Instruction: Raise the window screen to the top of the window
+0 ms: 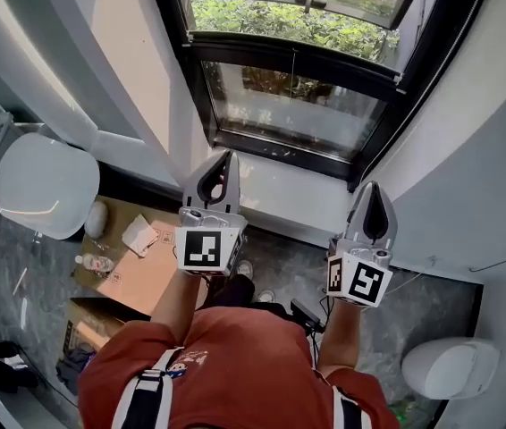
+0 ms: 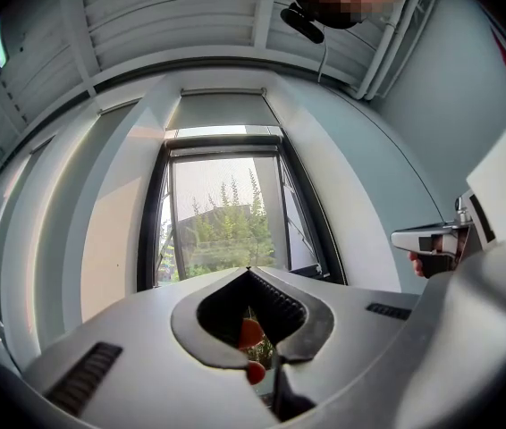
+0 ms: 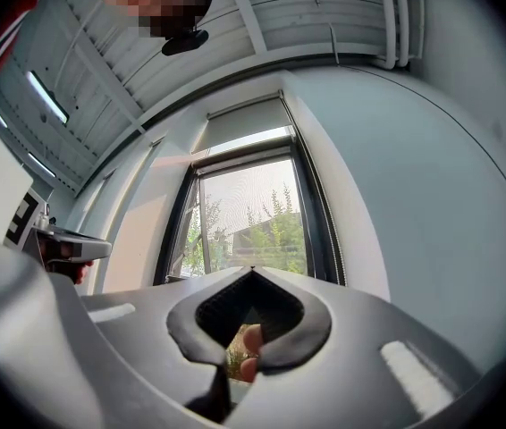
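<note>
Position: person faces a tall dark-framed window (image 1: 293, 54). Both tongs are raised at chest level and point at it, tipped slightly upward.

Left tongs (image 1: 227, 155): jaws pressed together, nothing clamped. Only greenery and a bit of the holder's finger show through the hollow behind the tips.

Right tongs (image 1: 371, 186): same state, shut and empty, just to the right of the left pair and a little nearer the person.

Window screen (image 3: 255, 199): straight ahead of both tongs and well apart from them, beyond a white sill (image 1: 280, 189) that lies between tips and frame. From the right gripper view a fine mesh shimmer covers the glazed opening. Above it sits a bright strip, then a grey rolled-up panel (image 3: 246, 123) at the head of the frame. I cannot pick out the screen's lower rail for certain from these views.

Handling, my judgement:
- Mesh is light, limp and easy to pucker or tear. Pinching it directly is a poor idea.
- The rail or pull bar along the screen's edge should be stiff and narrow enough for the jaws, so take hold there.
- One pair toward each end of the rail should keep it level in its side tracks. A lopsided pull could make it jam.
- Expect little weight, some track friction and possibly a spring tug.
- Jaws must open before any grip, and neither touches the window yet.
</note>
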A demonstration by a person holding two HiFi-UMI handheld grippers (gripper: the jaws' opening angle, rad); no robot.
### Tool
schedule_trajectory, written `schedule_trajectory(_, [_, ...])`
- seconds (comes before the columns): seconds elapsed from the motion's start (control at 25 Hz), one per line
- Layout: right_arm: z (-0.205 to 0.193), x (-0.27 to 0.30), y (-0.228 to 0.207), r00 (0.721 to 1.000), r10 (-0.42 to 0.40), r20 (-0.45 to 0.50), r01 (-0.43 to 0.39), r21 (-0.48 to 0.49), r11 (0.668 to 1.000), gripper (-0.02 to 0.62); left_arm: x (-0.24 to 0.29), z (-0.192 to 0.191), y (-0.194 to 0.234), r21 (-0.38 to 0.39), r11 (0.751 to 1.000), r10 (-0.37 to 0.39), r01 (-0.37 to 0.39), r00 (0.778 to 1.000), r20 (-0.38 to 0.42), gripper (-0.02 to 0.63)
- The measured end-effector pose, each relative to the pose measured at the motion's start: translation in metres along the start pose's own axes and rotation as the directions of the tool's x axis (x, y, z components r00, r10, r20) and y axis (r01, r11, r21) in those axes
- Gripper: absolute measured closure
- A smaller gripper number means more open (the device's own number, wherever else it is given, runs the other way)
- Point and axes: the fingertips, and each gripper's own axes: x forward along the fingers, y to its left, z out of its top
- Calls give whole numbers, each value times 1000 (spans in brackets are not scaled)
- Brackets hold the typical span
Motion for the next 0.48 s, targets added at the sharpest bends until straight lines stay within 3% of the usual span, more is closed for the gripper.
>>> schedule_trajectory(0.48, [-20, 55, -4, 1000, 7, 13, -6, -48, 999, 586, 64, -14, 10, -13, 1000, -22, 23, 999, 30, 601])
